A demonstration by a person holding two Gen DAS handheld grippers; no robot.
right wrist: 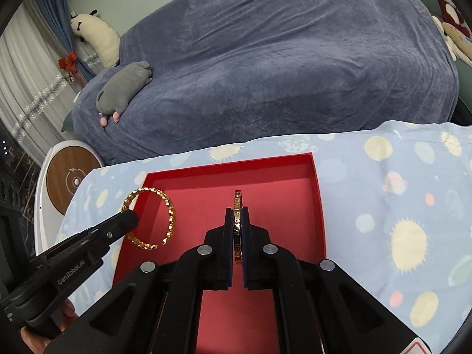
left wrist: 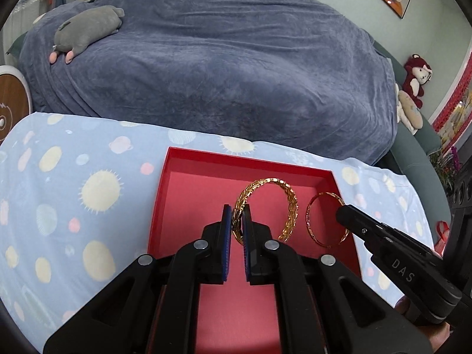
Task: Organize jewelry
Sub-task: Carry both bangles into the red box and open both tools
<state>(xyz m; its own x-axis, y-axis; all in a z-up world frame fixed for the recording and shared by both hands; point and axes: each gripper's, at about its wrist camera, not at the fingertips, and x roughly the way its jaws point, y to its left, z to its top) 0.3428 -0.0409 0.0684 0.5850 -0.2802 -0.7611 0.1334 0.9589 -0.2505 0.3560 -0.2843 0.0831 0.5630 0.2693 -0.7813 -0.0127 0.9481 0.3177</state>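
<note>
My left gripper (left wrist: 237, 211) is shut on a gold leaf-pattern cuff bracelet (left wrist: 290, 203) and holds it upright above the open red box (left wrist: 236, 159). Beside it on the right, my right gripper (left wrist: 342, 214) grips a thin gold bangle (left wrist: 308, 221) over the box's right side. In the right wrist view, the right gripper (right wrist: 237, 211) pinches that bangle (right wrist: 237, 200) edge-on, and Roman numerals show on its band. The left gripper (right wrist: 131, 216) holds the cuff (right wrist: 171, 215) over the left rim of the box (right wrist: 230, 166). I see nothing lying on the pink box floor.
The box sits on a light blue cloth (left wrist: 73, 194) printed with pale blobs. Behind it is a large mound under a blue-grey blanket (left wrist: 221, 59) with a grey plush toy (left wrist: 88, 28) on it. A round wood-topped stand (right wrist: 72, 181) is at the left, and red plush toys (left wrist: 416, 76) at the right.
</note>
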